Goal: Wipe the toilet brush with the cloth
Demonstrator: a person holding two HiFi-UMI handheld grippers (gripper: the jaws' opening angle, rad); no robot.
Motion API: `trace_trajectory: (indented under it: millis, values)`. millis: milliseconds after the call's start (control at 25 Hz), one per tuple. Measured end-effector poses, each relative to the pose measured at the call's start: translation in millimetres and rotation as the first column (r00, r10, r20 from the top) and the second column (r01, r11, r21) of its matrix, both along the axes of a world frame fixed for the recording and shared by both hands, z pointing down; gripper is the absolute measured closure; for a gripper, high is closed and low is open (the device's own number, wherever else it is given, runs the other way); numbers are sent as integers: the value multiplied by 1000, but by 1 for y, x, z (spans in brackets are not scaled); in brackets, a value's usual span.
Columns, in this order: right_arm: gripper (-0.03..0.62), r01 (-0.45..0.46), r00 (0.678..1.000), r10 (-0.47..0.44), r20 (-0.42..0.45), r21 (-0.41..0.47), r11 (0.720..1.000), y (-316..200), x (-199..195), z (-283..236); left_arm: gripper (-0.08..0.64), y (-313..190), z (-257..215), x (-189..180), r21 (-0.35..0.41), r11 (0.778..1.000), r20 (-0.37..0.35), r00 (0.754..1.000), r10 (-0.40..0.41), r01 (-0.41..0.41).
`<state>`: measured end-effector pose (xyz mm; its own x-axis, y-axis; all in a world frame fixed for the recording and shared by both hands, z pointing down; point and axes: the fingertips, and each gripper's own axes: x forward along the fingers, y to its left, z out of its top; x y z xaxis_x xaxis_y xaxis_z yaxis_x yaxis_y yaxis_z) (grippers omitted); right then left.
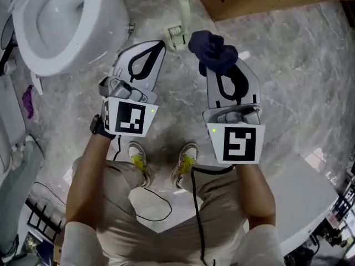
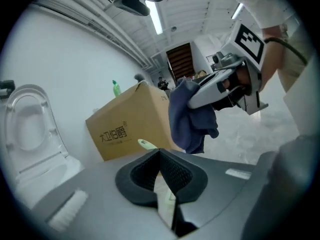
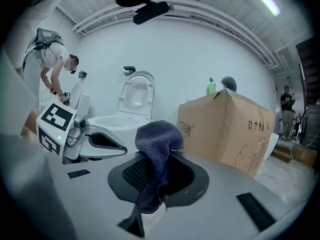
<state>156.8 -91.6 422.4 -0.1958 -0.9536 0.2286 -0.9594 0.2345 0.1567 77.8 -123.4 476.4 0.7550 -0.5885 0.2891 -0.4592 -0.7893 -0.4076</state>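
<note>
Jaws are pinching the toilet brush in the left gripper and the cloth in the right gripper, so hard rubbing could be twisting the end-held brush loose.

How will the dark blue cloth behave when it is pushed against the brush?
Probably floppy: the cloth bunches and droops in folds. Likely light, since a narrow pinch holds it up. Its nubby weave suggests little slipping.
</note>
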Motion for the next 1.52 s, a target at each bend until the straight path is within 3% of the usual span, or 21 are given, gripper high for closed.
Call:
trace_trajectory:
  millis: [80,160,280,440,600,720,880,1000,1200,1400,1520]
  values:
    - [525,-51,998,51,-46,2,999,13,3,-9,560,4,-13,-18,-37,995,-14,996,-94,93]
    - [525,-82,997,81,-19,-46,996,26,3,-27,560,9,-42,-30,-64,984,-32,985,-168,166]
    - [526,-57,997,63,51,-114,992,53,-10,-86,560,29,-111,-36,-120,980,-42,985,-167,161]
    - [526,55,998,-50,26,-236,970,102,-27,-182,560,71,-221,-39,-188,974,-14,991,-136,131]
    - [526,136,991,-134,26,-307,942,129,-41,-272,561,95,-315,-52,-207,962,-2,983,-185,180]
    - [526,134,990,-119,72,-286,949,144,-41,-343,560,123,-374,-49,-254,944,-15,975,-223,212]
    - [526,122,990,-102,95,-239,963,153,-37,-416,560,143,-447,-46,-309,914,-107,946,-307,262]
    - [526,137,989,-124,83,-189,972,156,-35,-468,560,152,-503,-38,-289,920,-165,933,-320,264]
    - [526,187,978,-171,118,-141,972,180,-31,-546,560,182,-587,-38,-248,928,-194,924,-329,278]
    - [526,195,977,-188,104,-60,979,198,-5,-606,560,198,-638,-35,-227,928,-245,905,-348,295]
    - [526,202,977,-198,78,-35,979,207,-6,-628,560,209,-655,-52,-231,921,-281,885,-371,313]
